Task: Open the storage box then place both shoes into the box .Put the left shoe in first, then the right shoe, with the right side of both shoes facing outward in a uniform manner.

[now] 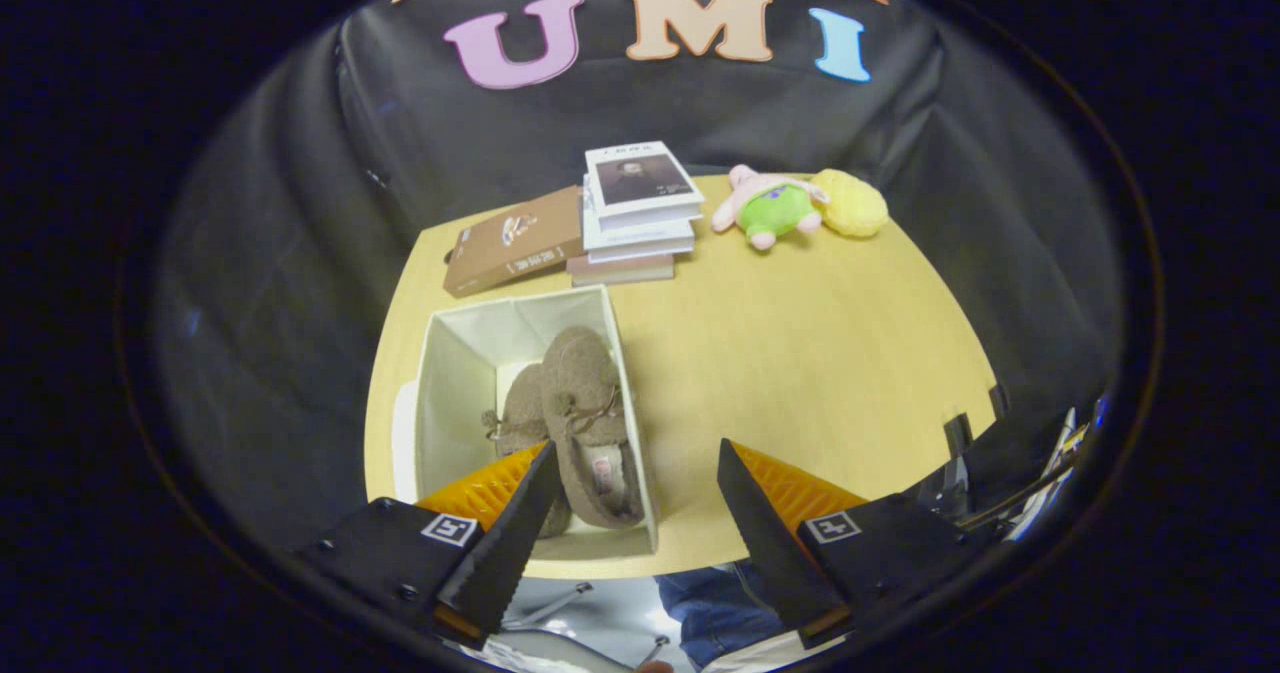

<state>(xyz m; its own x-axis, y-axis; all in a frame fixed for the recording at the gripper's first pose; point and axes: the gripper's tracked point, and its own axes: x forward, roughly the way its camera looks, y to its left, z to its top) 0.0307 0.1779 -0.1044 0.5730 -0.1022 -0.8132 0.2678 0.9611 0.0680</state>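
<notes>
The gripper (637,493) hangs wide open and empty above the table's (800,353) near edge, where the open white box (450,373) at the near left corner holds two fuzzy brown shoes (585,413), with bare tabletop right of it and books (630,218) and soft toys (795,205) along the far edge.

The camera is riding on the gripper (637,473) and looking forward and steeply down along its two spread-apart fingers onto the desk (800,353). It is hovering above the desk's near edge, close over the open box (450,373) with the shoes (590,423) lying just ahead of the fingers. It is facing the booth's back wall, taking in the books (625,213) and soft toys (790,208) at the far side.
</notes>
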